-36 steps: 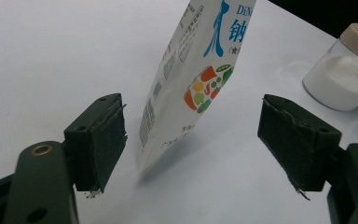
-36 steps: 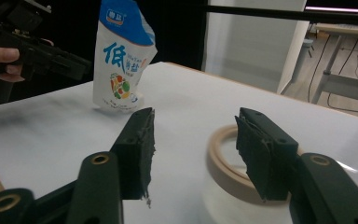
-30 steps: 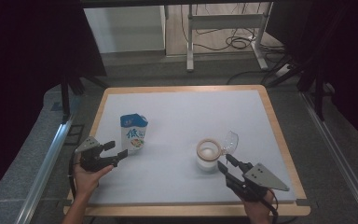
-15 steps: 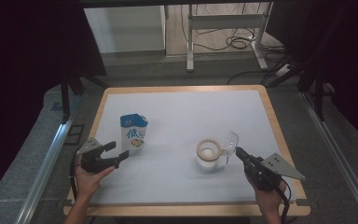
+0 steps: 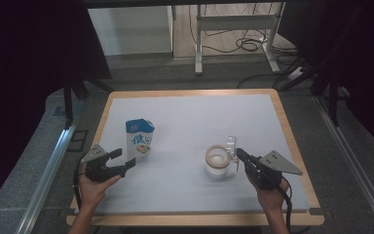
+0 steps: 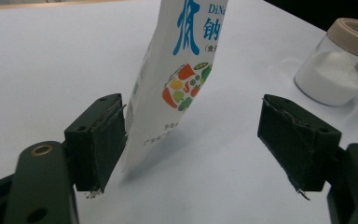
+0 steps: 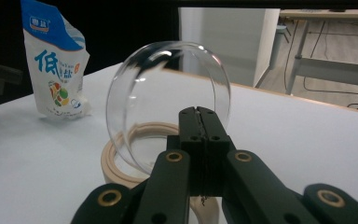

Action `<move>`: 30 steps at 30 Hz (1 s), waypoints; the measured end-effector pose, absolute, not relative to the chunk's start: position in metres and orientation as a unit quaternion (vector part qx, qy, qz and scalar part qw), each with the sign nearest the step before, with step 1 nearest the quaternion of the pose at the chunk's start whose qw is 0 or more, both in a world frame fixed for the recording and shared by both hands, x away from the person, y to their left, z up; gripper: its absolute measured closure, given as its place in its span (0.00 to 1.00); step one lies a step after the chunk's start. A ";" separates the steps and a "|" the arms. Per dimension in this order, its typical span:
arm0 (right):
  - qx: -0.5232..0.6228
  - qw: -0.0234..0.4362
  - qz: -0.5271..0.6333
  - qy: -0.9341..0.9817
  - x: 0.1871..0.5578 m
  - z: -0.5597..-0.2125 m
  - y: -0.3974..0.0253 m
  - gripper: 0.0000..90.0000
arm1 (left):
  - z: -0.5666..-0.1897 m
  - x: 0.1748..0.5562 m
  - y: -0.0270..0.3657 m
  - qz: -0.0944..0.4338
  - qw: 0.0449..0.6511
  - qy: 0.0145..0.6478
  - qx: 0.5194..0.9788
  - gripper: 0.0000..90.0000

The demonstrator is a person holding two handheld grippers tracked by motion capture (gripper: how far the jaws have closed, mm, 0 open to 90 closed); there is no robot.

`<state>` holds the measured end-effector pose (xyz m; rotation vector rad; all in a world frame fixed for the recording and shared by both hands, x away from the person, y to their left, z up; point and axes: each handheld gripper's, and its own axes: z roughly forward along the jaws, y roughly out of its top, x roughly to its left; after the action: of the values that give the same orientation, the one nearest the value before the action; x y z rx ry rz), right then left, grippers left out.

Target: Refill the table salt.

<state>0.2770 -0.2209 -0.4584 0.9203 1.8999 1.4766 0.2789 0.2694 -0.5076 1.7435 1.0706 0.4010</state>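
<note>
- The work in hand looks like getting salt from the salt pouch [image 5: 140, 138] into the glass jar [image 5: 217, 163], which stands right of centre on the white table [image 5: 195, 117] with white powder already in its bottom.
- The jar's hinged clear lid [image 7: 168, 105] is swung up and stands open behind the beige rim, so opening the jar appears done.
- The right gripper [image 5: 240, 155] sits just right of the jar; in the right gripper view its jaws are pressed together with no gap, right at the lower edge of the lid. Whether they pinch the lid's tab or merely rest closed against it cannot be told for certain, though a grip on the lid seems likely.
- The left gripper [image 5: 125, 161] is low at the pouch's near left side with its jaws spread wide. In the left gripper view the pouch's lower corner stands between the pads, close against the left-hand one, with the other pad well clear; nothing is gripped.
- The pouch stands upright left of centre, well apart from the jar, so grasping, lifting and pouring all seem left to do.
- Against the picture from a second ago, the right gripper has shifted from the near side of the jar round to its right flank, with the hand now farther right and up the table.
- The left gripper has edged slightly nearer the pouch; pouch and jar keep their places.
</note>
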 end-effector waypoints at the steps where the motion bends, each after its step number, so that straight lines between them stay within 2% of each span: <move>1: 0.342 0.277 0.549 0.710 0.279 -0.459 -0.219 1.00 | -0.507 0.279 0.269 0.165 0.505 0.444 0.722 0.26; 10: 0.323 0.243 0.525 0.749 0.295 -0.467 -0.193 1.00 | -0.508 0.279 0.267 0.157 0.504 0.444 0.724 0.26; 15: 0.320 0.243 0.517 0.756 0.296 -0.464 -0.192 1.00 | -0.508 0.279 0.266 0.156 0.504 0.444 0.724 0.26; 30: 0.359 0.252 0.538 0.720 0.293 -0.473 -0.239 0.98 | -0.508 0.278 0.265 0.159 0.503 0.445 0.724 0.26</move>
<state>0.2933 -0.2389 -0.4727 0.9757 1.9588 1.4630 0.2782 0.2654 -0.5082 1.7472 1.0744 0.3829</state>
